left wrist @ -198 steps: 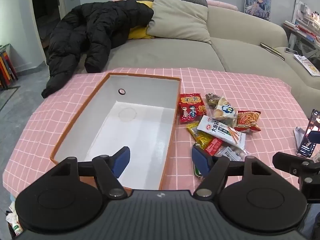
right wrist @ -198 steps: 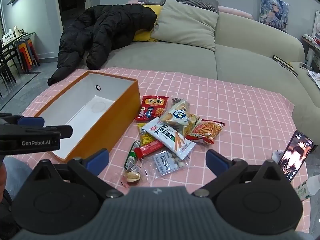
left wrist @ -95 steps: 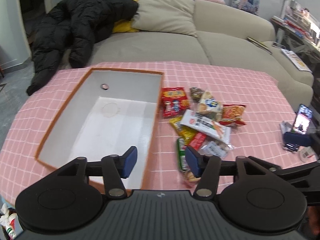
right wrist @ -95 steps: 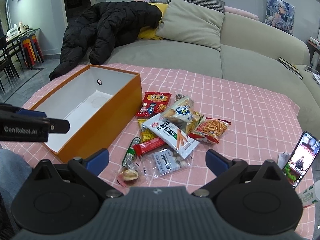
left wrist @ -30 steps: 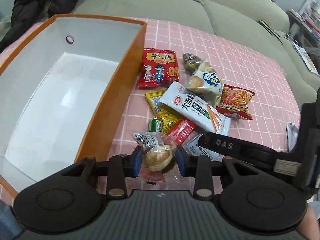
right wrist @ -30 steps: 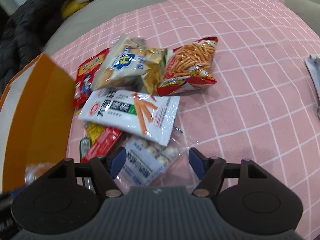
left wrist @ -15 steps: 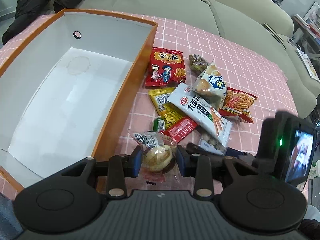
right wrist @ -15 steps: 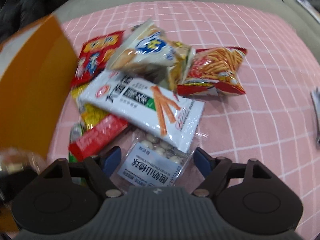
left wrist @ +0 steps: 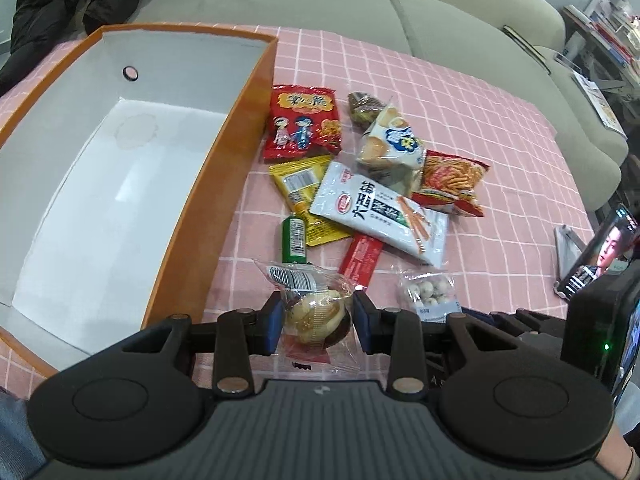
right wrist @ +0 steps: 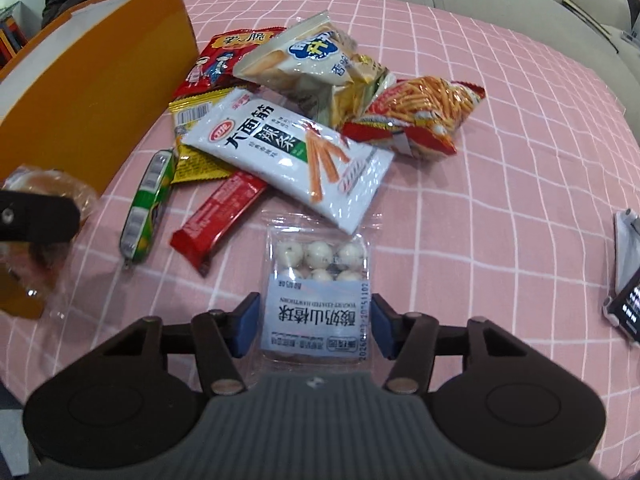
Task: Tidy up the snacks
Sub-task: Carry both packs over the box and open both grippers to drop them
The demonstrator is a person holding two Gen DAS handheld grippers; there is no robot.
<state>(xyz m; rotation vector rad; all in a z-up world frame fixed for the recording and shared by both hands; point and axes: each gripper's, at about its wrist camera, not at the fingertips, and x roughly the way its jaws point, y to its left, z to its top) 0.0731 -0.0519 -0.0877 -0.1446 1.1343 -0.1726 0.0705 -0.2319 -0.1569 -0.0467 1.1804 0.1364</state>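
- Snacks: a loose pile on the pink checked tablecloth (left wrist: 480,92), just beside the long wall of your orange box (left wrist: 188,200).
- Orange box: white inside, round hole in the far wall, nothing lying on its floor.
- Left gripper (left wrist: 316,320): your blue pads are closed against both sides of a clear-wrapped pastry (left wrist: 316,312); its barcode flap sticks out ahead of the fingertips. It sits near the box's front corner.
- Right gripper (right wrist: 314,324): your jaws stand at a middling width, one pad on each side of the clear pack of white balls (right wrist: 316,292). The pack lies flat on the cloth; whether the pads touch its edges cannot be told.
- White noodle-stick pouch (right wrist: 288,156): lies on top of the yellow sachet (right wrist: 192,136) and the red bar (right wrist: 220,212).
- Green sausage stick (right wrist: 146,204): left of the red bar, near the box wall.
- Red cartoon bag (left wrist: 302,122): far end of the pile, just beside the box.
- Blue-and-white biscuit bag (right wrist: 304,56): leans over a brown wrapped piece (left wrist: 364,106).
- Orange stick-snack bag (right wrist: 420,114): right edge of the pile.
- Phone (left wrist: 600,252): propped at the table's right side, screen lit, well apart from the pile.
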